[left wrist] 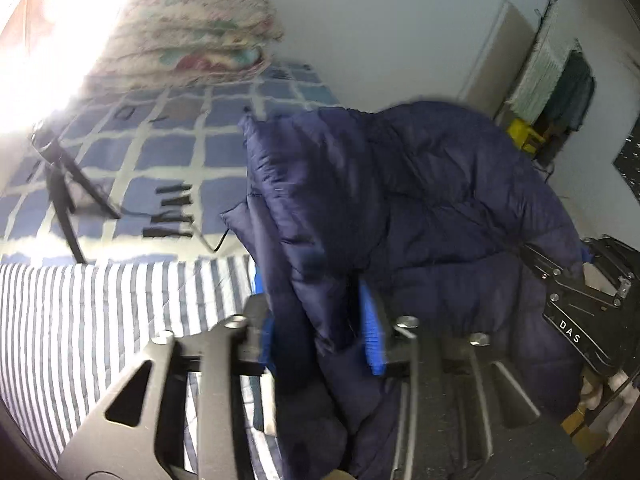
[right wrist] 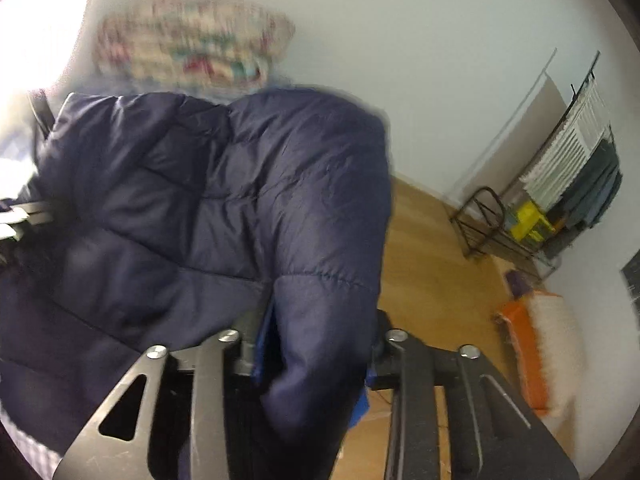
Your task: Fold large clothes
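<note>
A navy quilted puffer jacket [left wrist: 400, 200] is lifted off the bed and hangs bunched between both grippers. My left gripper [left wrist: 320, 332] is shut on a fold of the jacket, its blue pads [left wrist: 370, 336] pressing the fabric. My right gripper [right wrist: 316, 352] is shut on another edge of the jacket [right wrist: 224, 184], with fabric draped over its fingers. The right gripper's black body also shows at the right edge of the left wrist view [left wrist: 580, 304]. The jacket's lower part is hidden behind the gripper frames.
The bed has a striped sheet [left wrist: 100, 320] and a blue checked cover [left wrist: 160, 148]. A folded floral quilt [left wrist: 200, 28] lies at its far end. A black tripod [left wrist: 60, 188] stands on the bed. A drying rack [right wrist: 572, 184] and orange brush [right wrist: 536, 352] are on the wooden floor.
</note>
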